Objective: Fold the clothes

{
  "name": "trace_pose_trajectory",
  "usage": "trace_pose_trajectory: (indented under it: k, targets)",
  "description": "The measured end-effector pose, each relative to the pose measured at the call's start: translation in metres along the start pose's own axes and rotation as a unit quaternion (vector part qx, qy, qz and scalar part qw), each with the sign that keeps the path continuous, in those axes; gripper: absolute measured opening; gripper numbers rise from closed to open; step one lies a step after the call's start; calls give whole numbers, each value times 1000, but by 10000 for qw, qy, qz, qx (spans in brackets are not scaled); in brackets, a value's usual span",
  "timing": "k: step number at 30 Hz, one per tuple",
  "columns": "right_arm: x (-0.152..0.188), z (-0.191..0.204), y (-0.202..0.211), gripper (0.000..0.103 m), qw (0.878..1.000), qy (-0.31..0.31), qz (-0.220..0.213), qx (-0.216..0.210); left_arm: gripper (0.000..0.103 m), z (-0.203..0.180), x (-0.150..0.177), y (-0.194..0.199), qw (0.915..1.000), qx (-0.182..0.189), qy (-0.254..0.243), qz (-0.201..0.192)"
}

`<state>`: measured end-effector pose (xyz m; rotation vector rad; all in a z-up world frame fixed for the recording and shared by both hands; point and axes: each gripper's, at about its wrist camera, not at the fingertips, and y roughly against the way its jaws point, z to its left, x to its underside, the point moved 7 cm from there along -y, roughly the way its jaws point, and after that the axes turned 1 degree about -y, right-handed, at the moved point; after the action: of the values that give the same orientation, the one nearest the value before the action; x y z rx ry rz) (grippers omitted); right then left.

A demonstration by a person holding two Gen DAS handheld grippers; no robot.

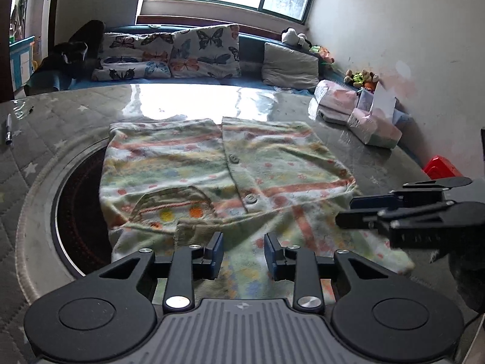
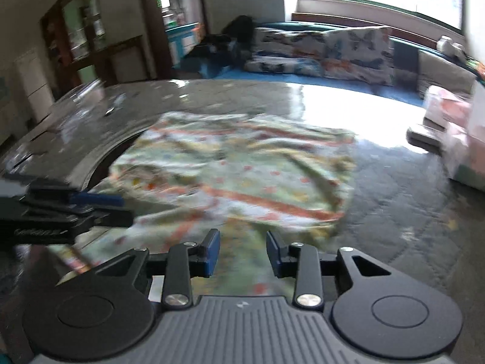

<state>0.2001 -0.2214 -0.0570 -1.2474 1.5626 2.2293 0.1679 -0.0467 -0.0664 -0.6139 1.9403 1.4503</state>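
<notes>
Left view sharp: shirt [image 1: 224,179] flat on table [image 1: 75,121], pen [image 1: 8,129] at 9 o'clock, buttons, pocket visible. Right view blurred. Left gripper [image 1: 244,254] and right gripper [image 2: 242,253] partly open above shirt hem, gripping nothing.

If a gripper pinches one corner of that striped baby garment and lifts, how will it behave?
The garment will probably drape and sag: it lies flat with soft wrinkles. It looks thin and small, so likely light. The glossy table cover beneath may let it slide when pushed. Both the left gripper and right gripper stand open above it.
</notes>
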Motion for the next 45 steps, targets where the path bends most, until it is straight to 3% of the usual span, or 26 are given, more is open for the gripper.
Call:
trace_pose_trajectory:
  k: [6, 12, 19, 26, 39, 41, 43, 45]
  targets:
    - [19, 32, 1, 43, 9985, 448, 224, -212, 33, -1, 15, 10, 9998, -4, -210, 77]
    - [33, 43, 12, 44, 9967, 768, 256, -107, 37, -3, 27, 29, 9995, 16, -295, 122]
    - [34, 32, 38, 48, 9965, 830, 127, 23, 39, -1, 41, 72, 9937, -88, -1120, -11]
    - [51, 20, 51, 49, 9956, 885, 241, 212, 42, -16, 75, 82, 9775, -20, -2107, 88]
    - [62, 18, 62, 50, 9944, 959, 290, 329, 44, -67, 80, 68, 9409, 259, -3304, -700]
    - [63, 18, 62, 50, 9939, 1014, 303, 321, 40, -73, 79, 68, 9371, 414, -3375, -792]
    - [64, 19, 63, 54, 9932, 1082, 308, 314, 20, -75, 77, 67, 9364, 506, -3373, -823]
    - [65, 19, 65, 54, 9923, 1157, 305, 304, 12, -74, 71, 65, 9427, 605, -3180, -812]
